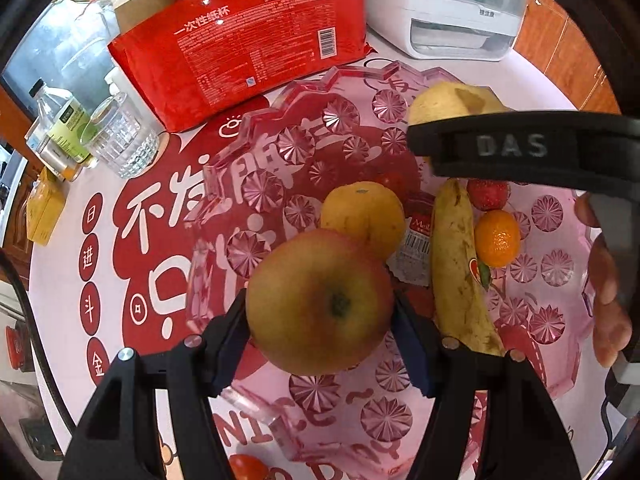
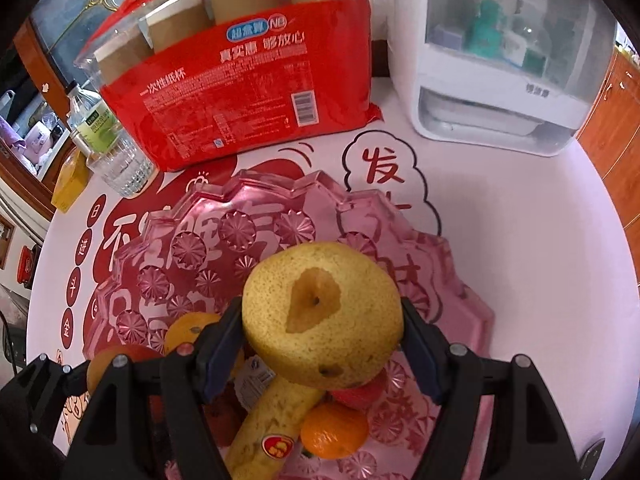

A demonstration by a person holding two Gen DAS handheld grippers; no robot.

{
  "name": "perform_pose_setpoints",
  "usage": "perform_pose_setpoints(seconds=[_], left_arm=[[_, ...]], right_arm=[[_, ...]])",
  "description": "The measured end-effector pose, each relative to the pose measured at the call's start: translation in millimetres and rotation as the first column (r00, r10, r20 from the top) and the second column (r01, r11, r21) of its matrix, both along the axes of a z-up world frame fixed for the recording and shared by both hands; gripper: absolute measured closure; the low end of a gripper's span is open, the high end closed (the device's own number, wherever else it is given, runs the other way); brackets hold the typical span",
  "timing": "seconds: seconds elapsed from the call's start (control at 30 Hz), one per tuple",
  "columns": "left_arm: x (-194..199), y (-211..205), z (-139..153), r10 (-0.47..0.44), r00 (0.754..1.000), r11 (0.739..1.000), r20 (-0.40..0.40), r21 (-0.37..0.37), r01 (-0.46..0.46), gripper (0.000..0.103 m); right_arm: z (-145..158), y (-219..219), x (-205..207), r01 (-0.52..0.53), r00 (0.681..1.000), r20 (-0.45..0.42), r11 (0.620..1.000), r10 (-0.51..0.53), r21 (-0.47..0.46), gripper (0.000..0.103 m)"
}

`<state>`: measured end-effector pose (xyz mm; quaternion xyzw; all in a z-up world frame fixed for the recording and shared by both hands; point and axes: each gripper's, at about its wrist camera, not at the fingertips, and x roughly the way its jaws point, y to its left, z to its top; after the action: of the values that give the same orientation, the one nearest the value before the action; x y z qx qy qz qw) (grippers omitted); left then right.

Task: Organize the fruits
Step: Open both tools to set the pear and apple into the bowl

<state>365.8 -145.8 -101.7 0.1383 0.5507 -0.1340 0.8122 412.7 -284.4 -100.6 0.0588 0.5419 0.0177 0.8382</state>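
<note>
Holding an apple (image 1: 320, 300) in the left tool (image 1: 320, 320), blossom end up, over the pink tray (image 1: 560, 352); right tool (image 2: 322, 336) pinching a pear (image 2: 322, 314). Banana (image 1: 460, 272) lying lengthwise toward the worktop's far edge.

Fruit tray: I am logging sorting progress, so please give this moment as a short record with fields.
tray: pink plastic tray on the printed tablecloth
left gripper: shut on apple, above the tray
right gripper: shut on pear, above the tray
already in tray: banana, orange, mandarin, strawberry
behind tray: red paper-cup pack, glass, bottle
</note>
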Motion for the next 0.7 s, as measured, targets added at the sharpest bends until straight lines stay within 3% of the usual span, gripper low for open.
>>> perform_pose_setpoints(seconds=[0.23,0.3,0.37,0.53,0.7], left_arm=[[2,-4,-5,-0.002,1.000,1.000,0.015,-0.019,0.002,0.035],[2,-4,-3,0.003,0.999,1.000,0.033,-0.029,-0.002,0.019],[4,-3,-1,0.016,0.999,0.999,0.045,-0.044,-0.014,0.011],[6,-2,-1,0.023,1.000,0.997,0.018,-0.077,-0.021,0.007],[0,-9,-3,0.010,1.000,1.000,0.011,-0.027,-0.010,0.007]], right_arm=[[-7,4,3,0.002,1.000,-0.007,1.000,-0.002,-0.007,0.029],[-7,4,3,-0.002,1.000,0.000,1.000,0.002,-0.004,0.028],[-6,5,1,-0.016,1.000,0.008,1.000,0.016,0.021,0.028],[-4,2,-3,-0.013,1.000,0.017,0.998,0.012,0.060,0.024],[3,-2,-11,-0.015,0.999,0.036,0.994,0.011,0.106,0.021]])
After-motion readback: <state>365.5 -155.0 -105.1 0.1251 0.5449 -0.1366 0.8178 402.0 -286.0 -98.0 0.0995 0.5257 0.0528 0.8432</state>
